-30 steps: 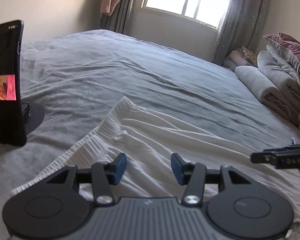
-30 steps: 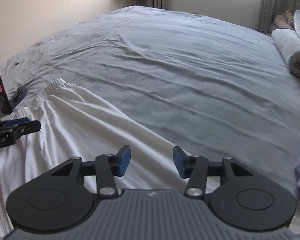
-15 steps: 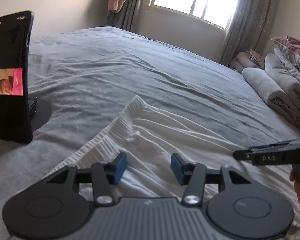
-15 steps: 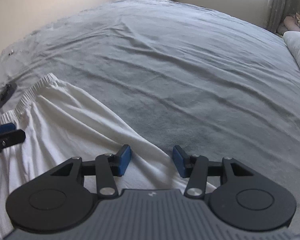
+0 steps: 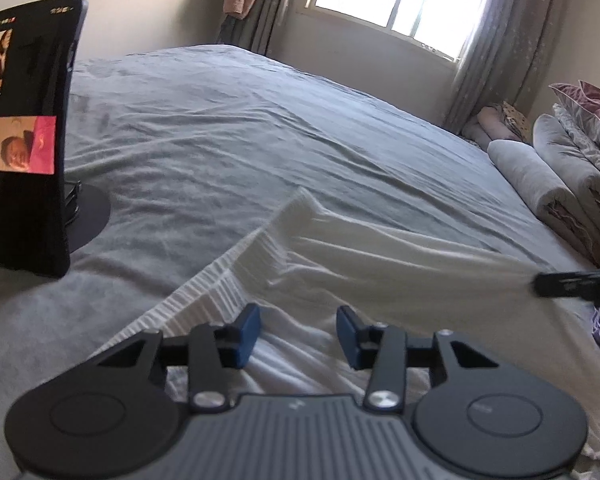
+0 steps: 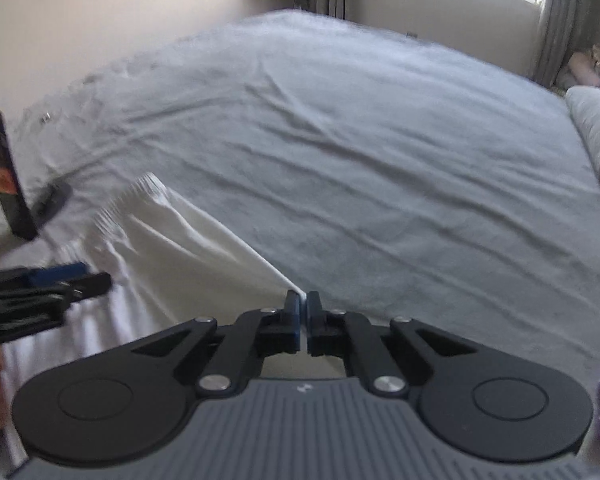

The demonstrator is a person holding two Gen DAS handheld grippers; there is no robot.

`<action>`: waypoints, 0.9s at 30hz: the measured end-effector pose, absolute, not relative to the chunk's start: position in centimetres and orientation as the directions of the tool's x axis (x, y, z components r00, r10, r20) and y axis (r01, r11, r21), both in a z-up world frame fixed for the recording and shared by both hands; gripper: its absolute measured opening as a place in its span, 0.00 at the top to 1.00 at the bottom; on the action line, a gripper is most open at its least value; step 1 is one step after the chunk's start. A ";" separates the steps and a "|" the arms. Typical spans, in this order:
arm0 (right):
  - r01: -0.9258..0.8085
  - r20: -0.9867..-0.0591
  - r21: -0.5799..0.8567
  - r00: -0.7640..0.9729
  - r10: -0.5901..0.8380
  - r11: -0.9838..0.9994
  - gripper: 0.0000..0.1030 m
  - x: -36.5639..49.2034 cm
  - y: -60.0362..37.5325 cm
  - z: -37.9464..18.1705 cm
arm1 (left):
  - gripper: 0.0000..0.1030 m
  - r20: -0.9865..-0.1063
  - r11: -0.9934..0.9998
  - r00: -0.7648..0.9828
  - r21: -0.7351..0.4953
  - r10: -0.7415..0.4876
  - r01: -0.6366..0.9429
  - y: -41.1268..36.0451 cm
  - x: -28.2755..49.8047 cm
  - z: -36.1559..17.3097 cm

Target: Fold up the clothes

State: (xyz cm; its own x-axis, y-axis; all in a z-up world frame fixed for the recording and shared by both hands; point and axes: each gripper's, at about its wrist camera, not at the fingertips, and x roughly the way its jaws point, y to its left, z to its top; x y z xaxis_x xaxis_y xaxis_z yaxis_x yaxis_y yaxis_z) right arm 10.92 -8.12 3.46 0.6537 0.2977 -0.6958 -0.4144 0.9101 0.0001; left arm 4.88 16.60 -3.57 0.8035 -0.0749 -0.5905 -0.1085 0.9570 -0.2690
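Observation:
A white garment (image 5: 364, 268) with a ribbed elastic waistband lies on the grey bed. My left gripper (image 5: 298, 334) is open just above the cloth near the waistband and holds nothing. My right gripper (image 6: 303, 310) is shut on the garment's far edge and lifts it, so the white cloth (image 6: 188, 248) stretches taut from the waistband to the jaws. The right gripper also shows at the right edge of the left wrist view (image 5: 572, 284). The left gripper shows at the left of the right wrist view (image 6: 56, 280).
A phone on a round stand (image 5: 24, 136) stands on the bed at the left. Folded blankets and pillows (image 5: 560, 172) are stacked at the right. A window and curtains are behind the grey bed sheet (image 5: 228, 128).
My right gripper has closed on the garment's edge and raised it, pulling the cloth taut. The left gripper stayed open and shifted slightly toward the waistband.

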 end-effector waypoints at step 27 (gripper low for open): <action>-0.565 -0.764 0.173 0.440 0.472 0.806 0.95 -3.2 -5.4 -1.7 | 0.59 -0.613 0.929 0.788 -0.323 -0.062 -0.178 17.4 2.8 -2.6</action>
State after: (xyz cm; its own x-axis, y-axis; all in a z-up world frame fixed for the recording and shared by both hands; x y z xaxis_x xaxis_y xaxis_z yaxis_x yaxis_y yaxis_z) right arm -3.21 -5.44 -1.74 0.4404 0.4723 -0.7635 -0.5655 0.8065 0.1727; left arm 2.79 17.38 -2.57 0.7879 -0.0618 -0.6127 -0.1784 0.9294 -0.3231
